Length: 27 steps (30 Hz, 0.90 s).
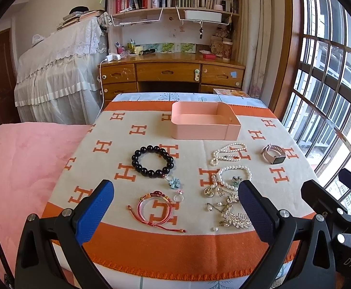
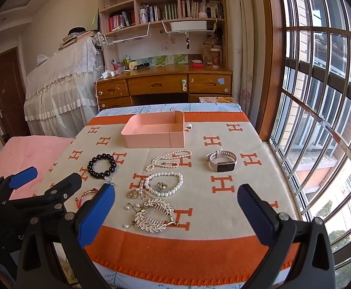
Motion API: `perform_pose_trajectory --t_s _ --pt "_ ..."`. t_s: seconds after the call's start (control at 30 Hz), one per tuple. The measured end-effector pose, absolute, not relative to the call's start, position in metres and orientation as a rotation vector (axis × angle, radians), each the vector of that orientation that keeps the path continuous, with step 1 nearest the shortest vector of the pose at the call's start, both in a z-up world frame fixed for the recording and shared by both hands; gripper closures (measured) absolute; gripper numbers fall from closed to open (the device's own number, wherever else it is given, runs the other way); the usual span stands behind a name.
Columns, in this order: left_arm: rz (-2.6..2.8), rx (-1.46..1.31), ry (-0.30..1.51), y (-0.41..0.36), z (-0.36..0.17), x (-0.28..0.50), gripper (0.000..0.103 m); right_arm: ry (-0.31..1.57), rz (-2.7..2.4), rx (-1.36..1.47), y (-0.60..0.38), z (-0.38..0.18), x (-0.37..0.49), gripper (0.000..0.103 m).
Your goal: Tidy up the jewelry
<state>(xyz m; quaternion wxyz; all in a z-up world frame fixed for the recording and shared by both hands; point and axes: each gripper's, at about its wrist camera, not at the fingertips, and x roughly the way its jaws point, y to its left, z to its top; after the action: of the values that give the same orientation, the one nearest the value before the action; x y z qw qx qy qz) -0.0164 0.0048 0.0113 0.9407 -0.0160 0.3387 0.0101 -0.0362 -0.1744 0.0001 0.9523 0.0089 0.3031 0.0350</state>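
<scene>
A matt woven blanket (image 1: 117, 130) in orange and cream covers the bench. The pink tray (image 1: 205, 122) looks like smooth matt plastic. The black bead bracelet (image 1: 153, 160) is glossy; the pearl strands (image 2: 164, 184) have a soft sheen. The leaf hair comb (image 2: 155, 216) is glittering metal. The fingers (image 1: 94, 210) carry textured blue pads.

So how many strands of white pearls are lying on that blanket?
2. One pearl strand lies loosely folded just in front of the pink tray; the other pearl loop sits nearer the grippers, around a small charm. More pearls may hide in the tangle beside it.
</scene>
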Motion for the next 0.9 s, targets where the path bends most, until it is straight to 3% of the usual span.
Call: perform_pose_trajectory --t_s 0.53,0.9 --pt "0.019 0.004 0.674 0.019 0.019 0.002 0.001 0.603 0.058 -0.041 -0.161 0.013 -0.019 0.0" --pt "-0.001 0.044 0.758 0.049 0.036 0.072 0.001 0.597 -0.027 -0.17 -0.182 0.051 0.025 0.0"
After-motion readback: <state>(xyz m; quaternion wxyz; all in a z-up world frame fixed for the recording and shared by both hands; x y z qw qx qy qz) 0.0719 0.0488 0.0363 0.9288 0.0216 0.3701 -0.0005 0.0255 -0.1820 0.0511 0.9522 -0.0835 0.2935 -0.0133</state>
